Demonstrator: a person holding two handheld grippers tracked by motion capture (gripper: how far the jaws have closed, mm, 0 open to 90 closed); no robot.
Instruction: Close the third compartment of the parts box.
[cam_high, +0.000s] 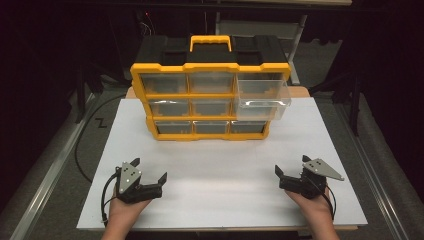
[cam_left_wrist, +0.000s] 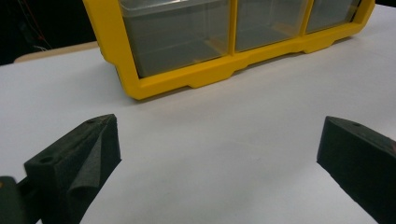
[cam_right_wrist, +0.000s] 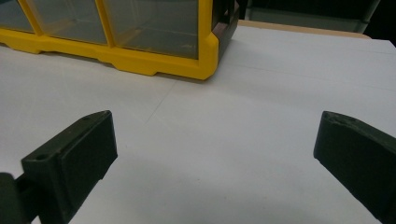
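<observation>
A yellow and black drawer cabinet (cam_high: 210, 95) stands at the back middle of the white table (cam_high: 220, 165), with three rows of clear drawers. Its top right drawer (cam_high: 263, 99) is pulled far out and looks empty. My left gripper (cam_high: 149, 169) rests near the front left of the table, open, nothing between its jaws. My right gripper (cam_high: 291, 165) rests at the front right, also open and empty. The left gripper view has the left gripper (cam_left_wrist: 218, 128) facing the cabinet's lower left corner (cam_left_wrist: 140, 88). The right gripper (cam_right_wrist: 215, 121) faces the cabinet's lower right corner (cam_right_wrist: 205, 60).
A yellow carry handle (cam_high: 210, 42) tops the cabinet. White tabletop stretches between the grippers and the cabinet. A black cable (cam_high: 80, 145) loops on the floor left of the table. Dark floor and a metal frame (cam_high: 300, 45) lie beyond the table's edges.
</observation>
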